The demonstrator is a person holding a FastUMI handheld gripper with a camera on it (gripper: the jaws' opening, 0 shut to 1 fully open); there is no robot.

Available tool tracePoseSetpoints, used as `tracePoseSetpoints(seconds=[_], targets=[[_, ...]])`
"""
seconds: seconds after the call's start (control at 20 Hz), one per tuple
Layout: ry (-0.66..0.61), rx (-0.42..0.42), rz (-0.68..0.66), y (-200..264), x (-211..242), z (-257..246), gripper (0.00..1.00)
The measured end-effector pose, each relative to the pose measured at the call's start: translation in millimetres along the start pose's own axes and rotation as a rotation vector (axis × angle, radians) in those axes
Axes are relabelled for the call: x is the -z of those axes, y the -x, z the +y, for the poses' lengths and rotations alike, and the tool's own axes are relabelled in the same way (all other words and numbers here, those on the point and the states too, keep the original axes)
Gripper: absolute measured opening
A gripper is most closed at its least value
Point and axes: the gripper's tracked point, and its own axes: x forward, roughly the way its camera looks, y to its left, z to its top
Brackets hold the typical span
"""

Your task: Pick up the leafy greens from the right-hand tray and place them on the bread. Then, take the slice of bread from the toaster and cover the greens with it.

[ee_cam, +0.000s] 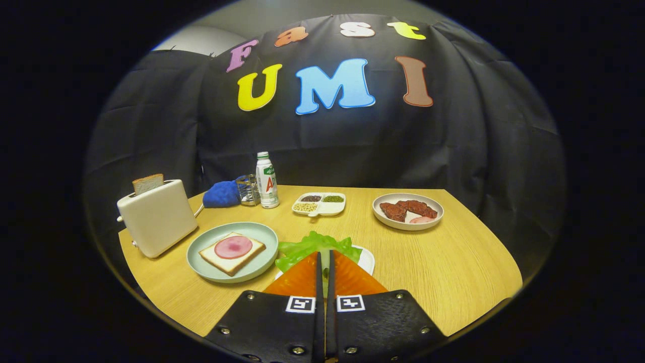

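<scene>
Well to the left of the fingers, a toaster [157,218] is seen with a bread slice [147,183] standing upright in its slot. Nearer, ahead-left of the fingers, a green plate [201,262] carries flat bread [232,258] topped with a ham round [233,247]. The gripper [325,259] is seen nearly closed, a narrow gap left between the fingers; whether anything is pinched cannot be told. The leafy greens [315,244] are spread crosswise just ahead of the fingertips, on a white tray [366,260].

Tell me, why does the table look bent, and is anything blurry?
In the gripper view, the fisheye lens curves the table edges; toaster, bread with ham and lettuce look sharp; soft, even light, faint shadows; the gripper fingers sit nearly closed over the lettuce.
</scene>
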Motion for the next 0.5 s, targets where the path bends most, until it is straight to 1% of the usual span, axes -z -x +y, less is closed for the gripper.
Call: tracePoseSetpoints(seconds=[0.5], targets=[[0.024,-0.086,-0.055,-1.7,-32.1,49.9,0.02]])
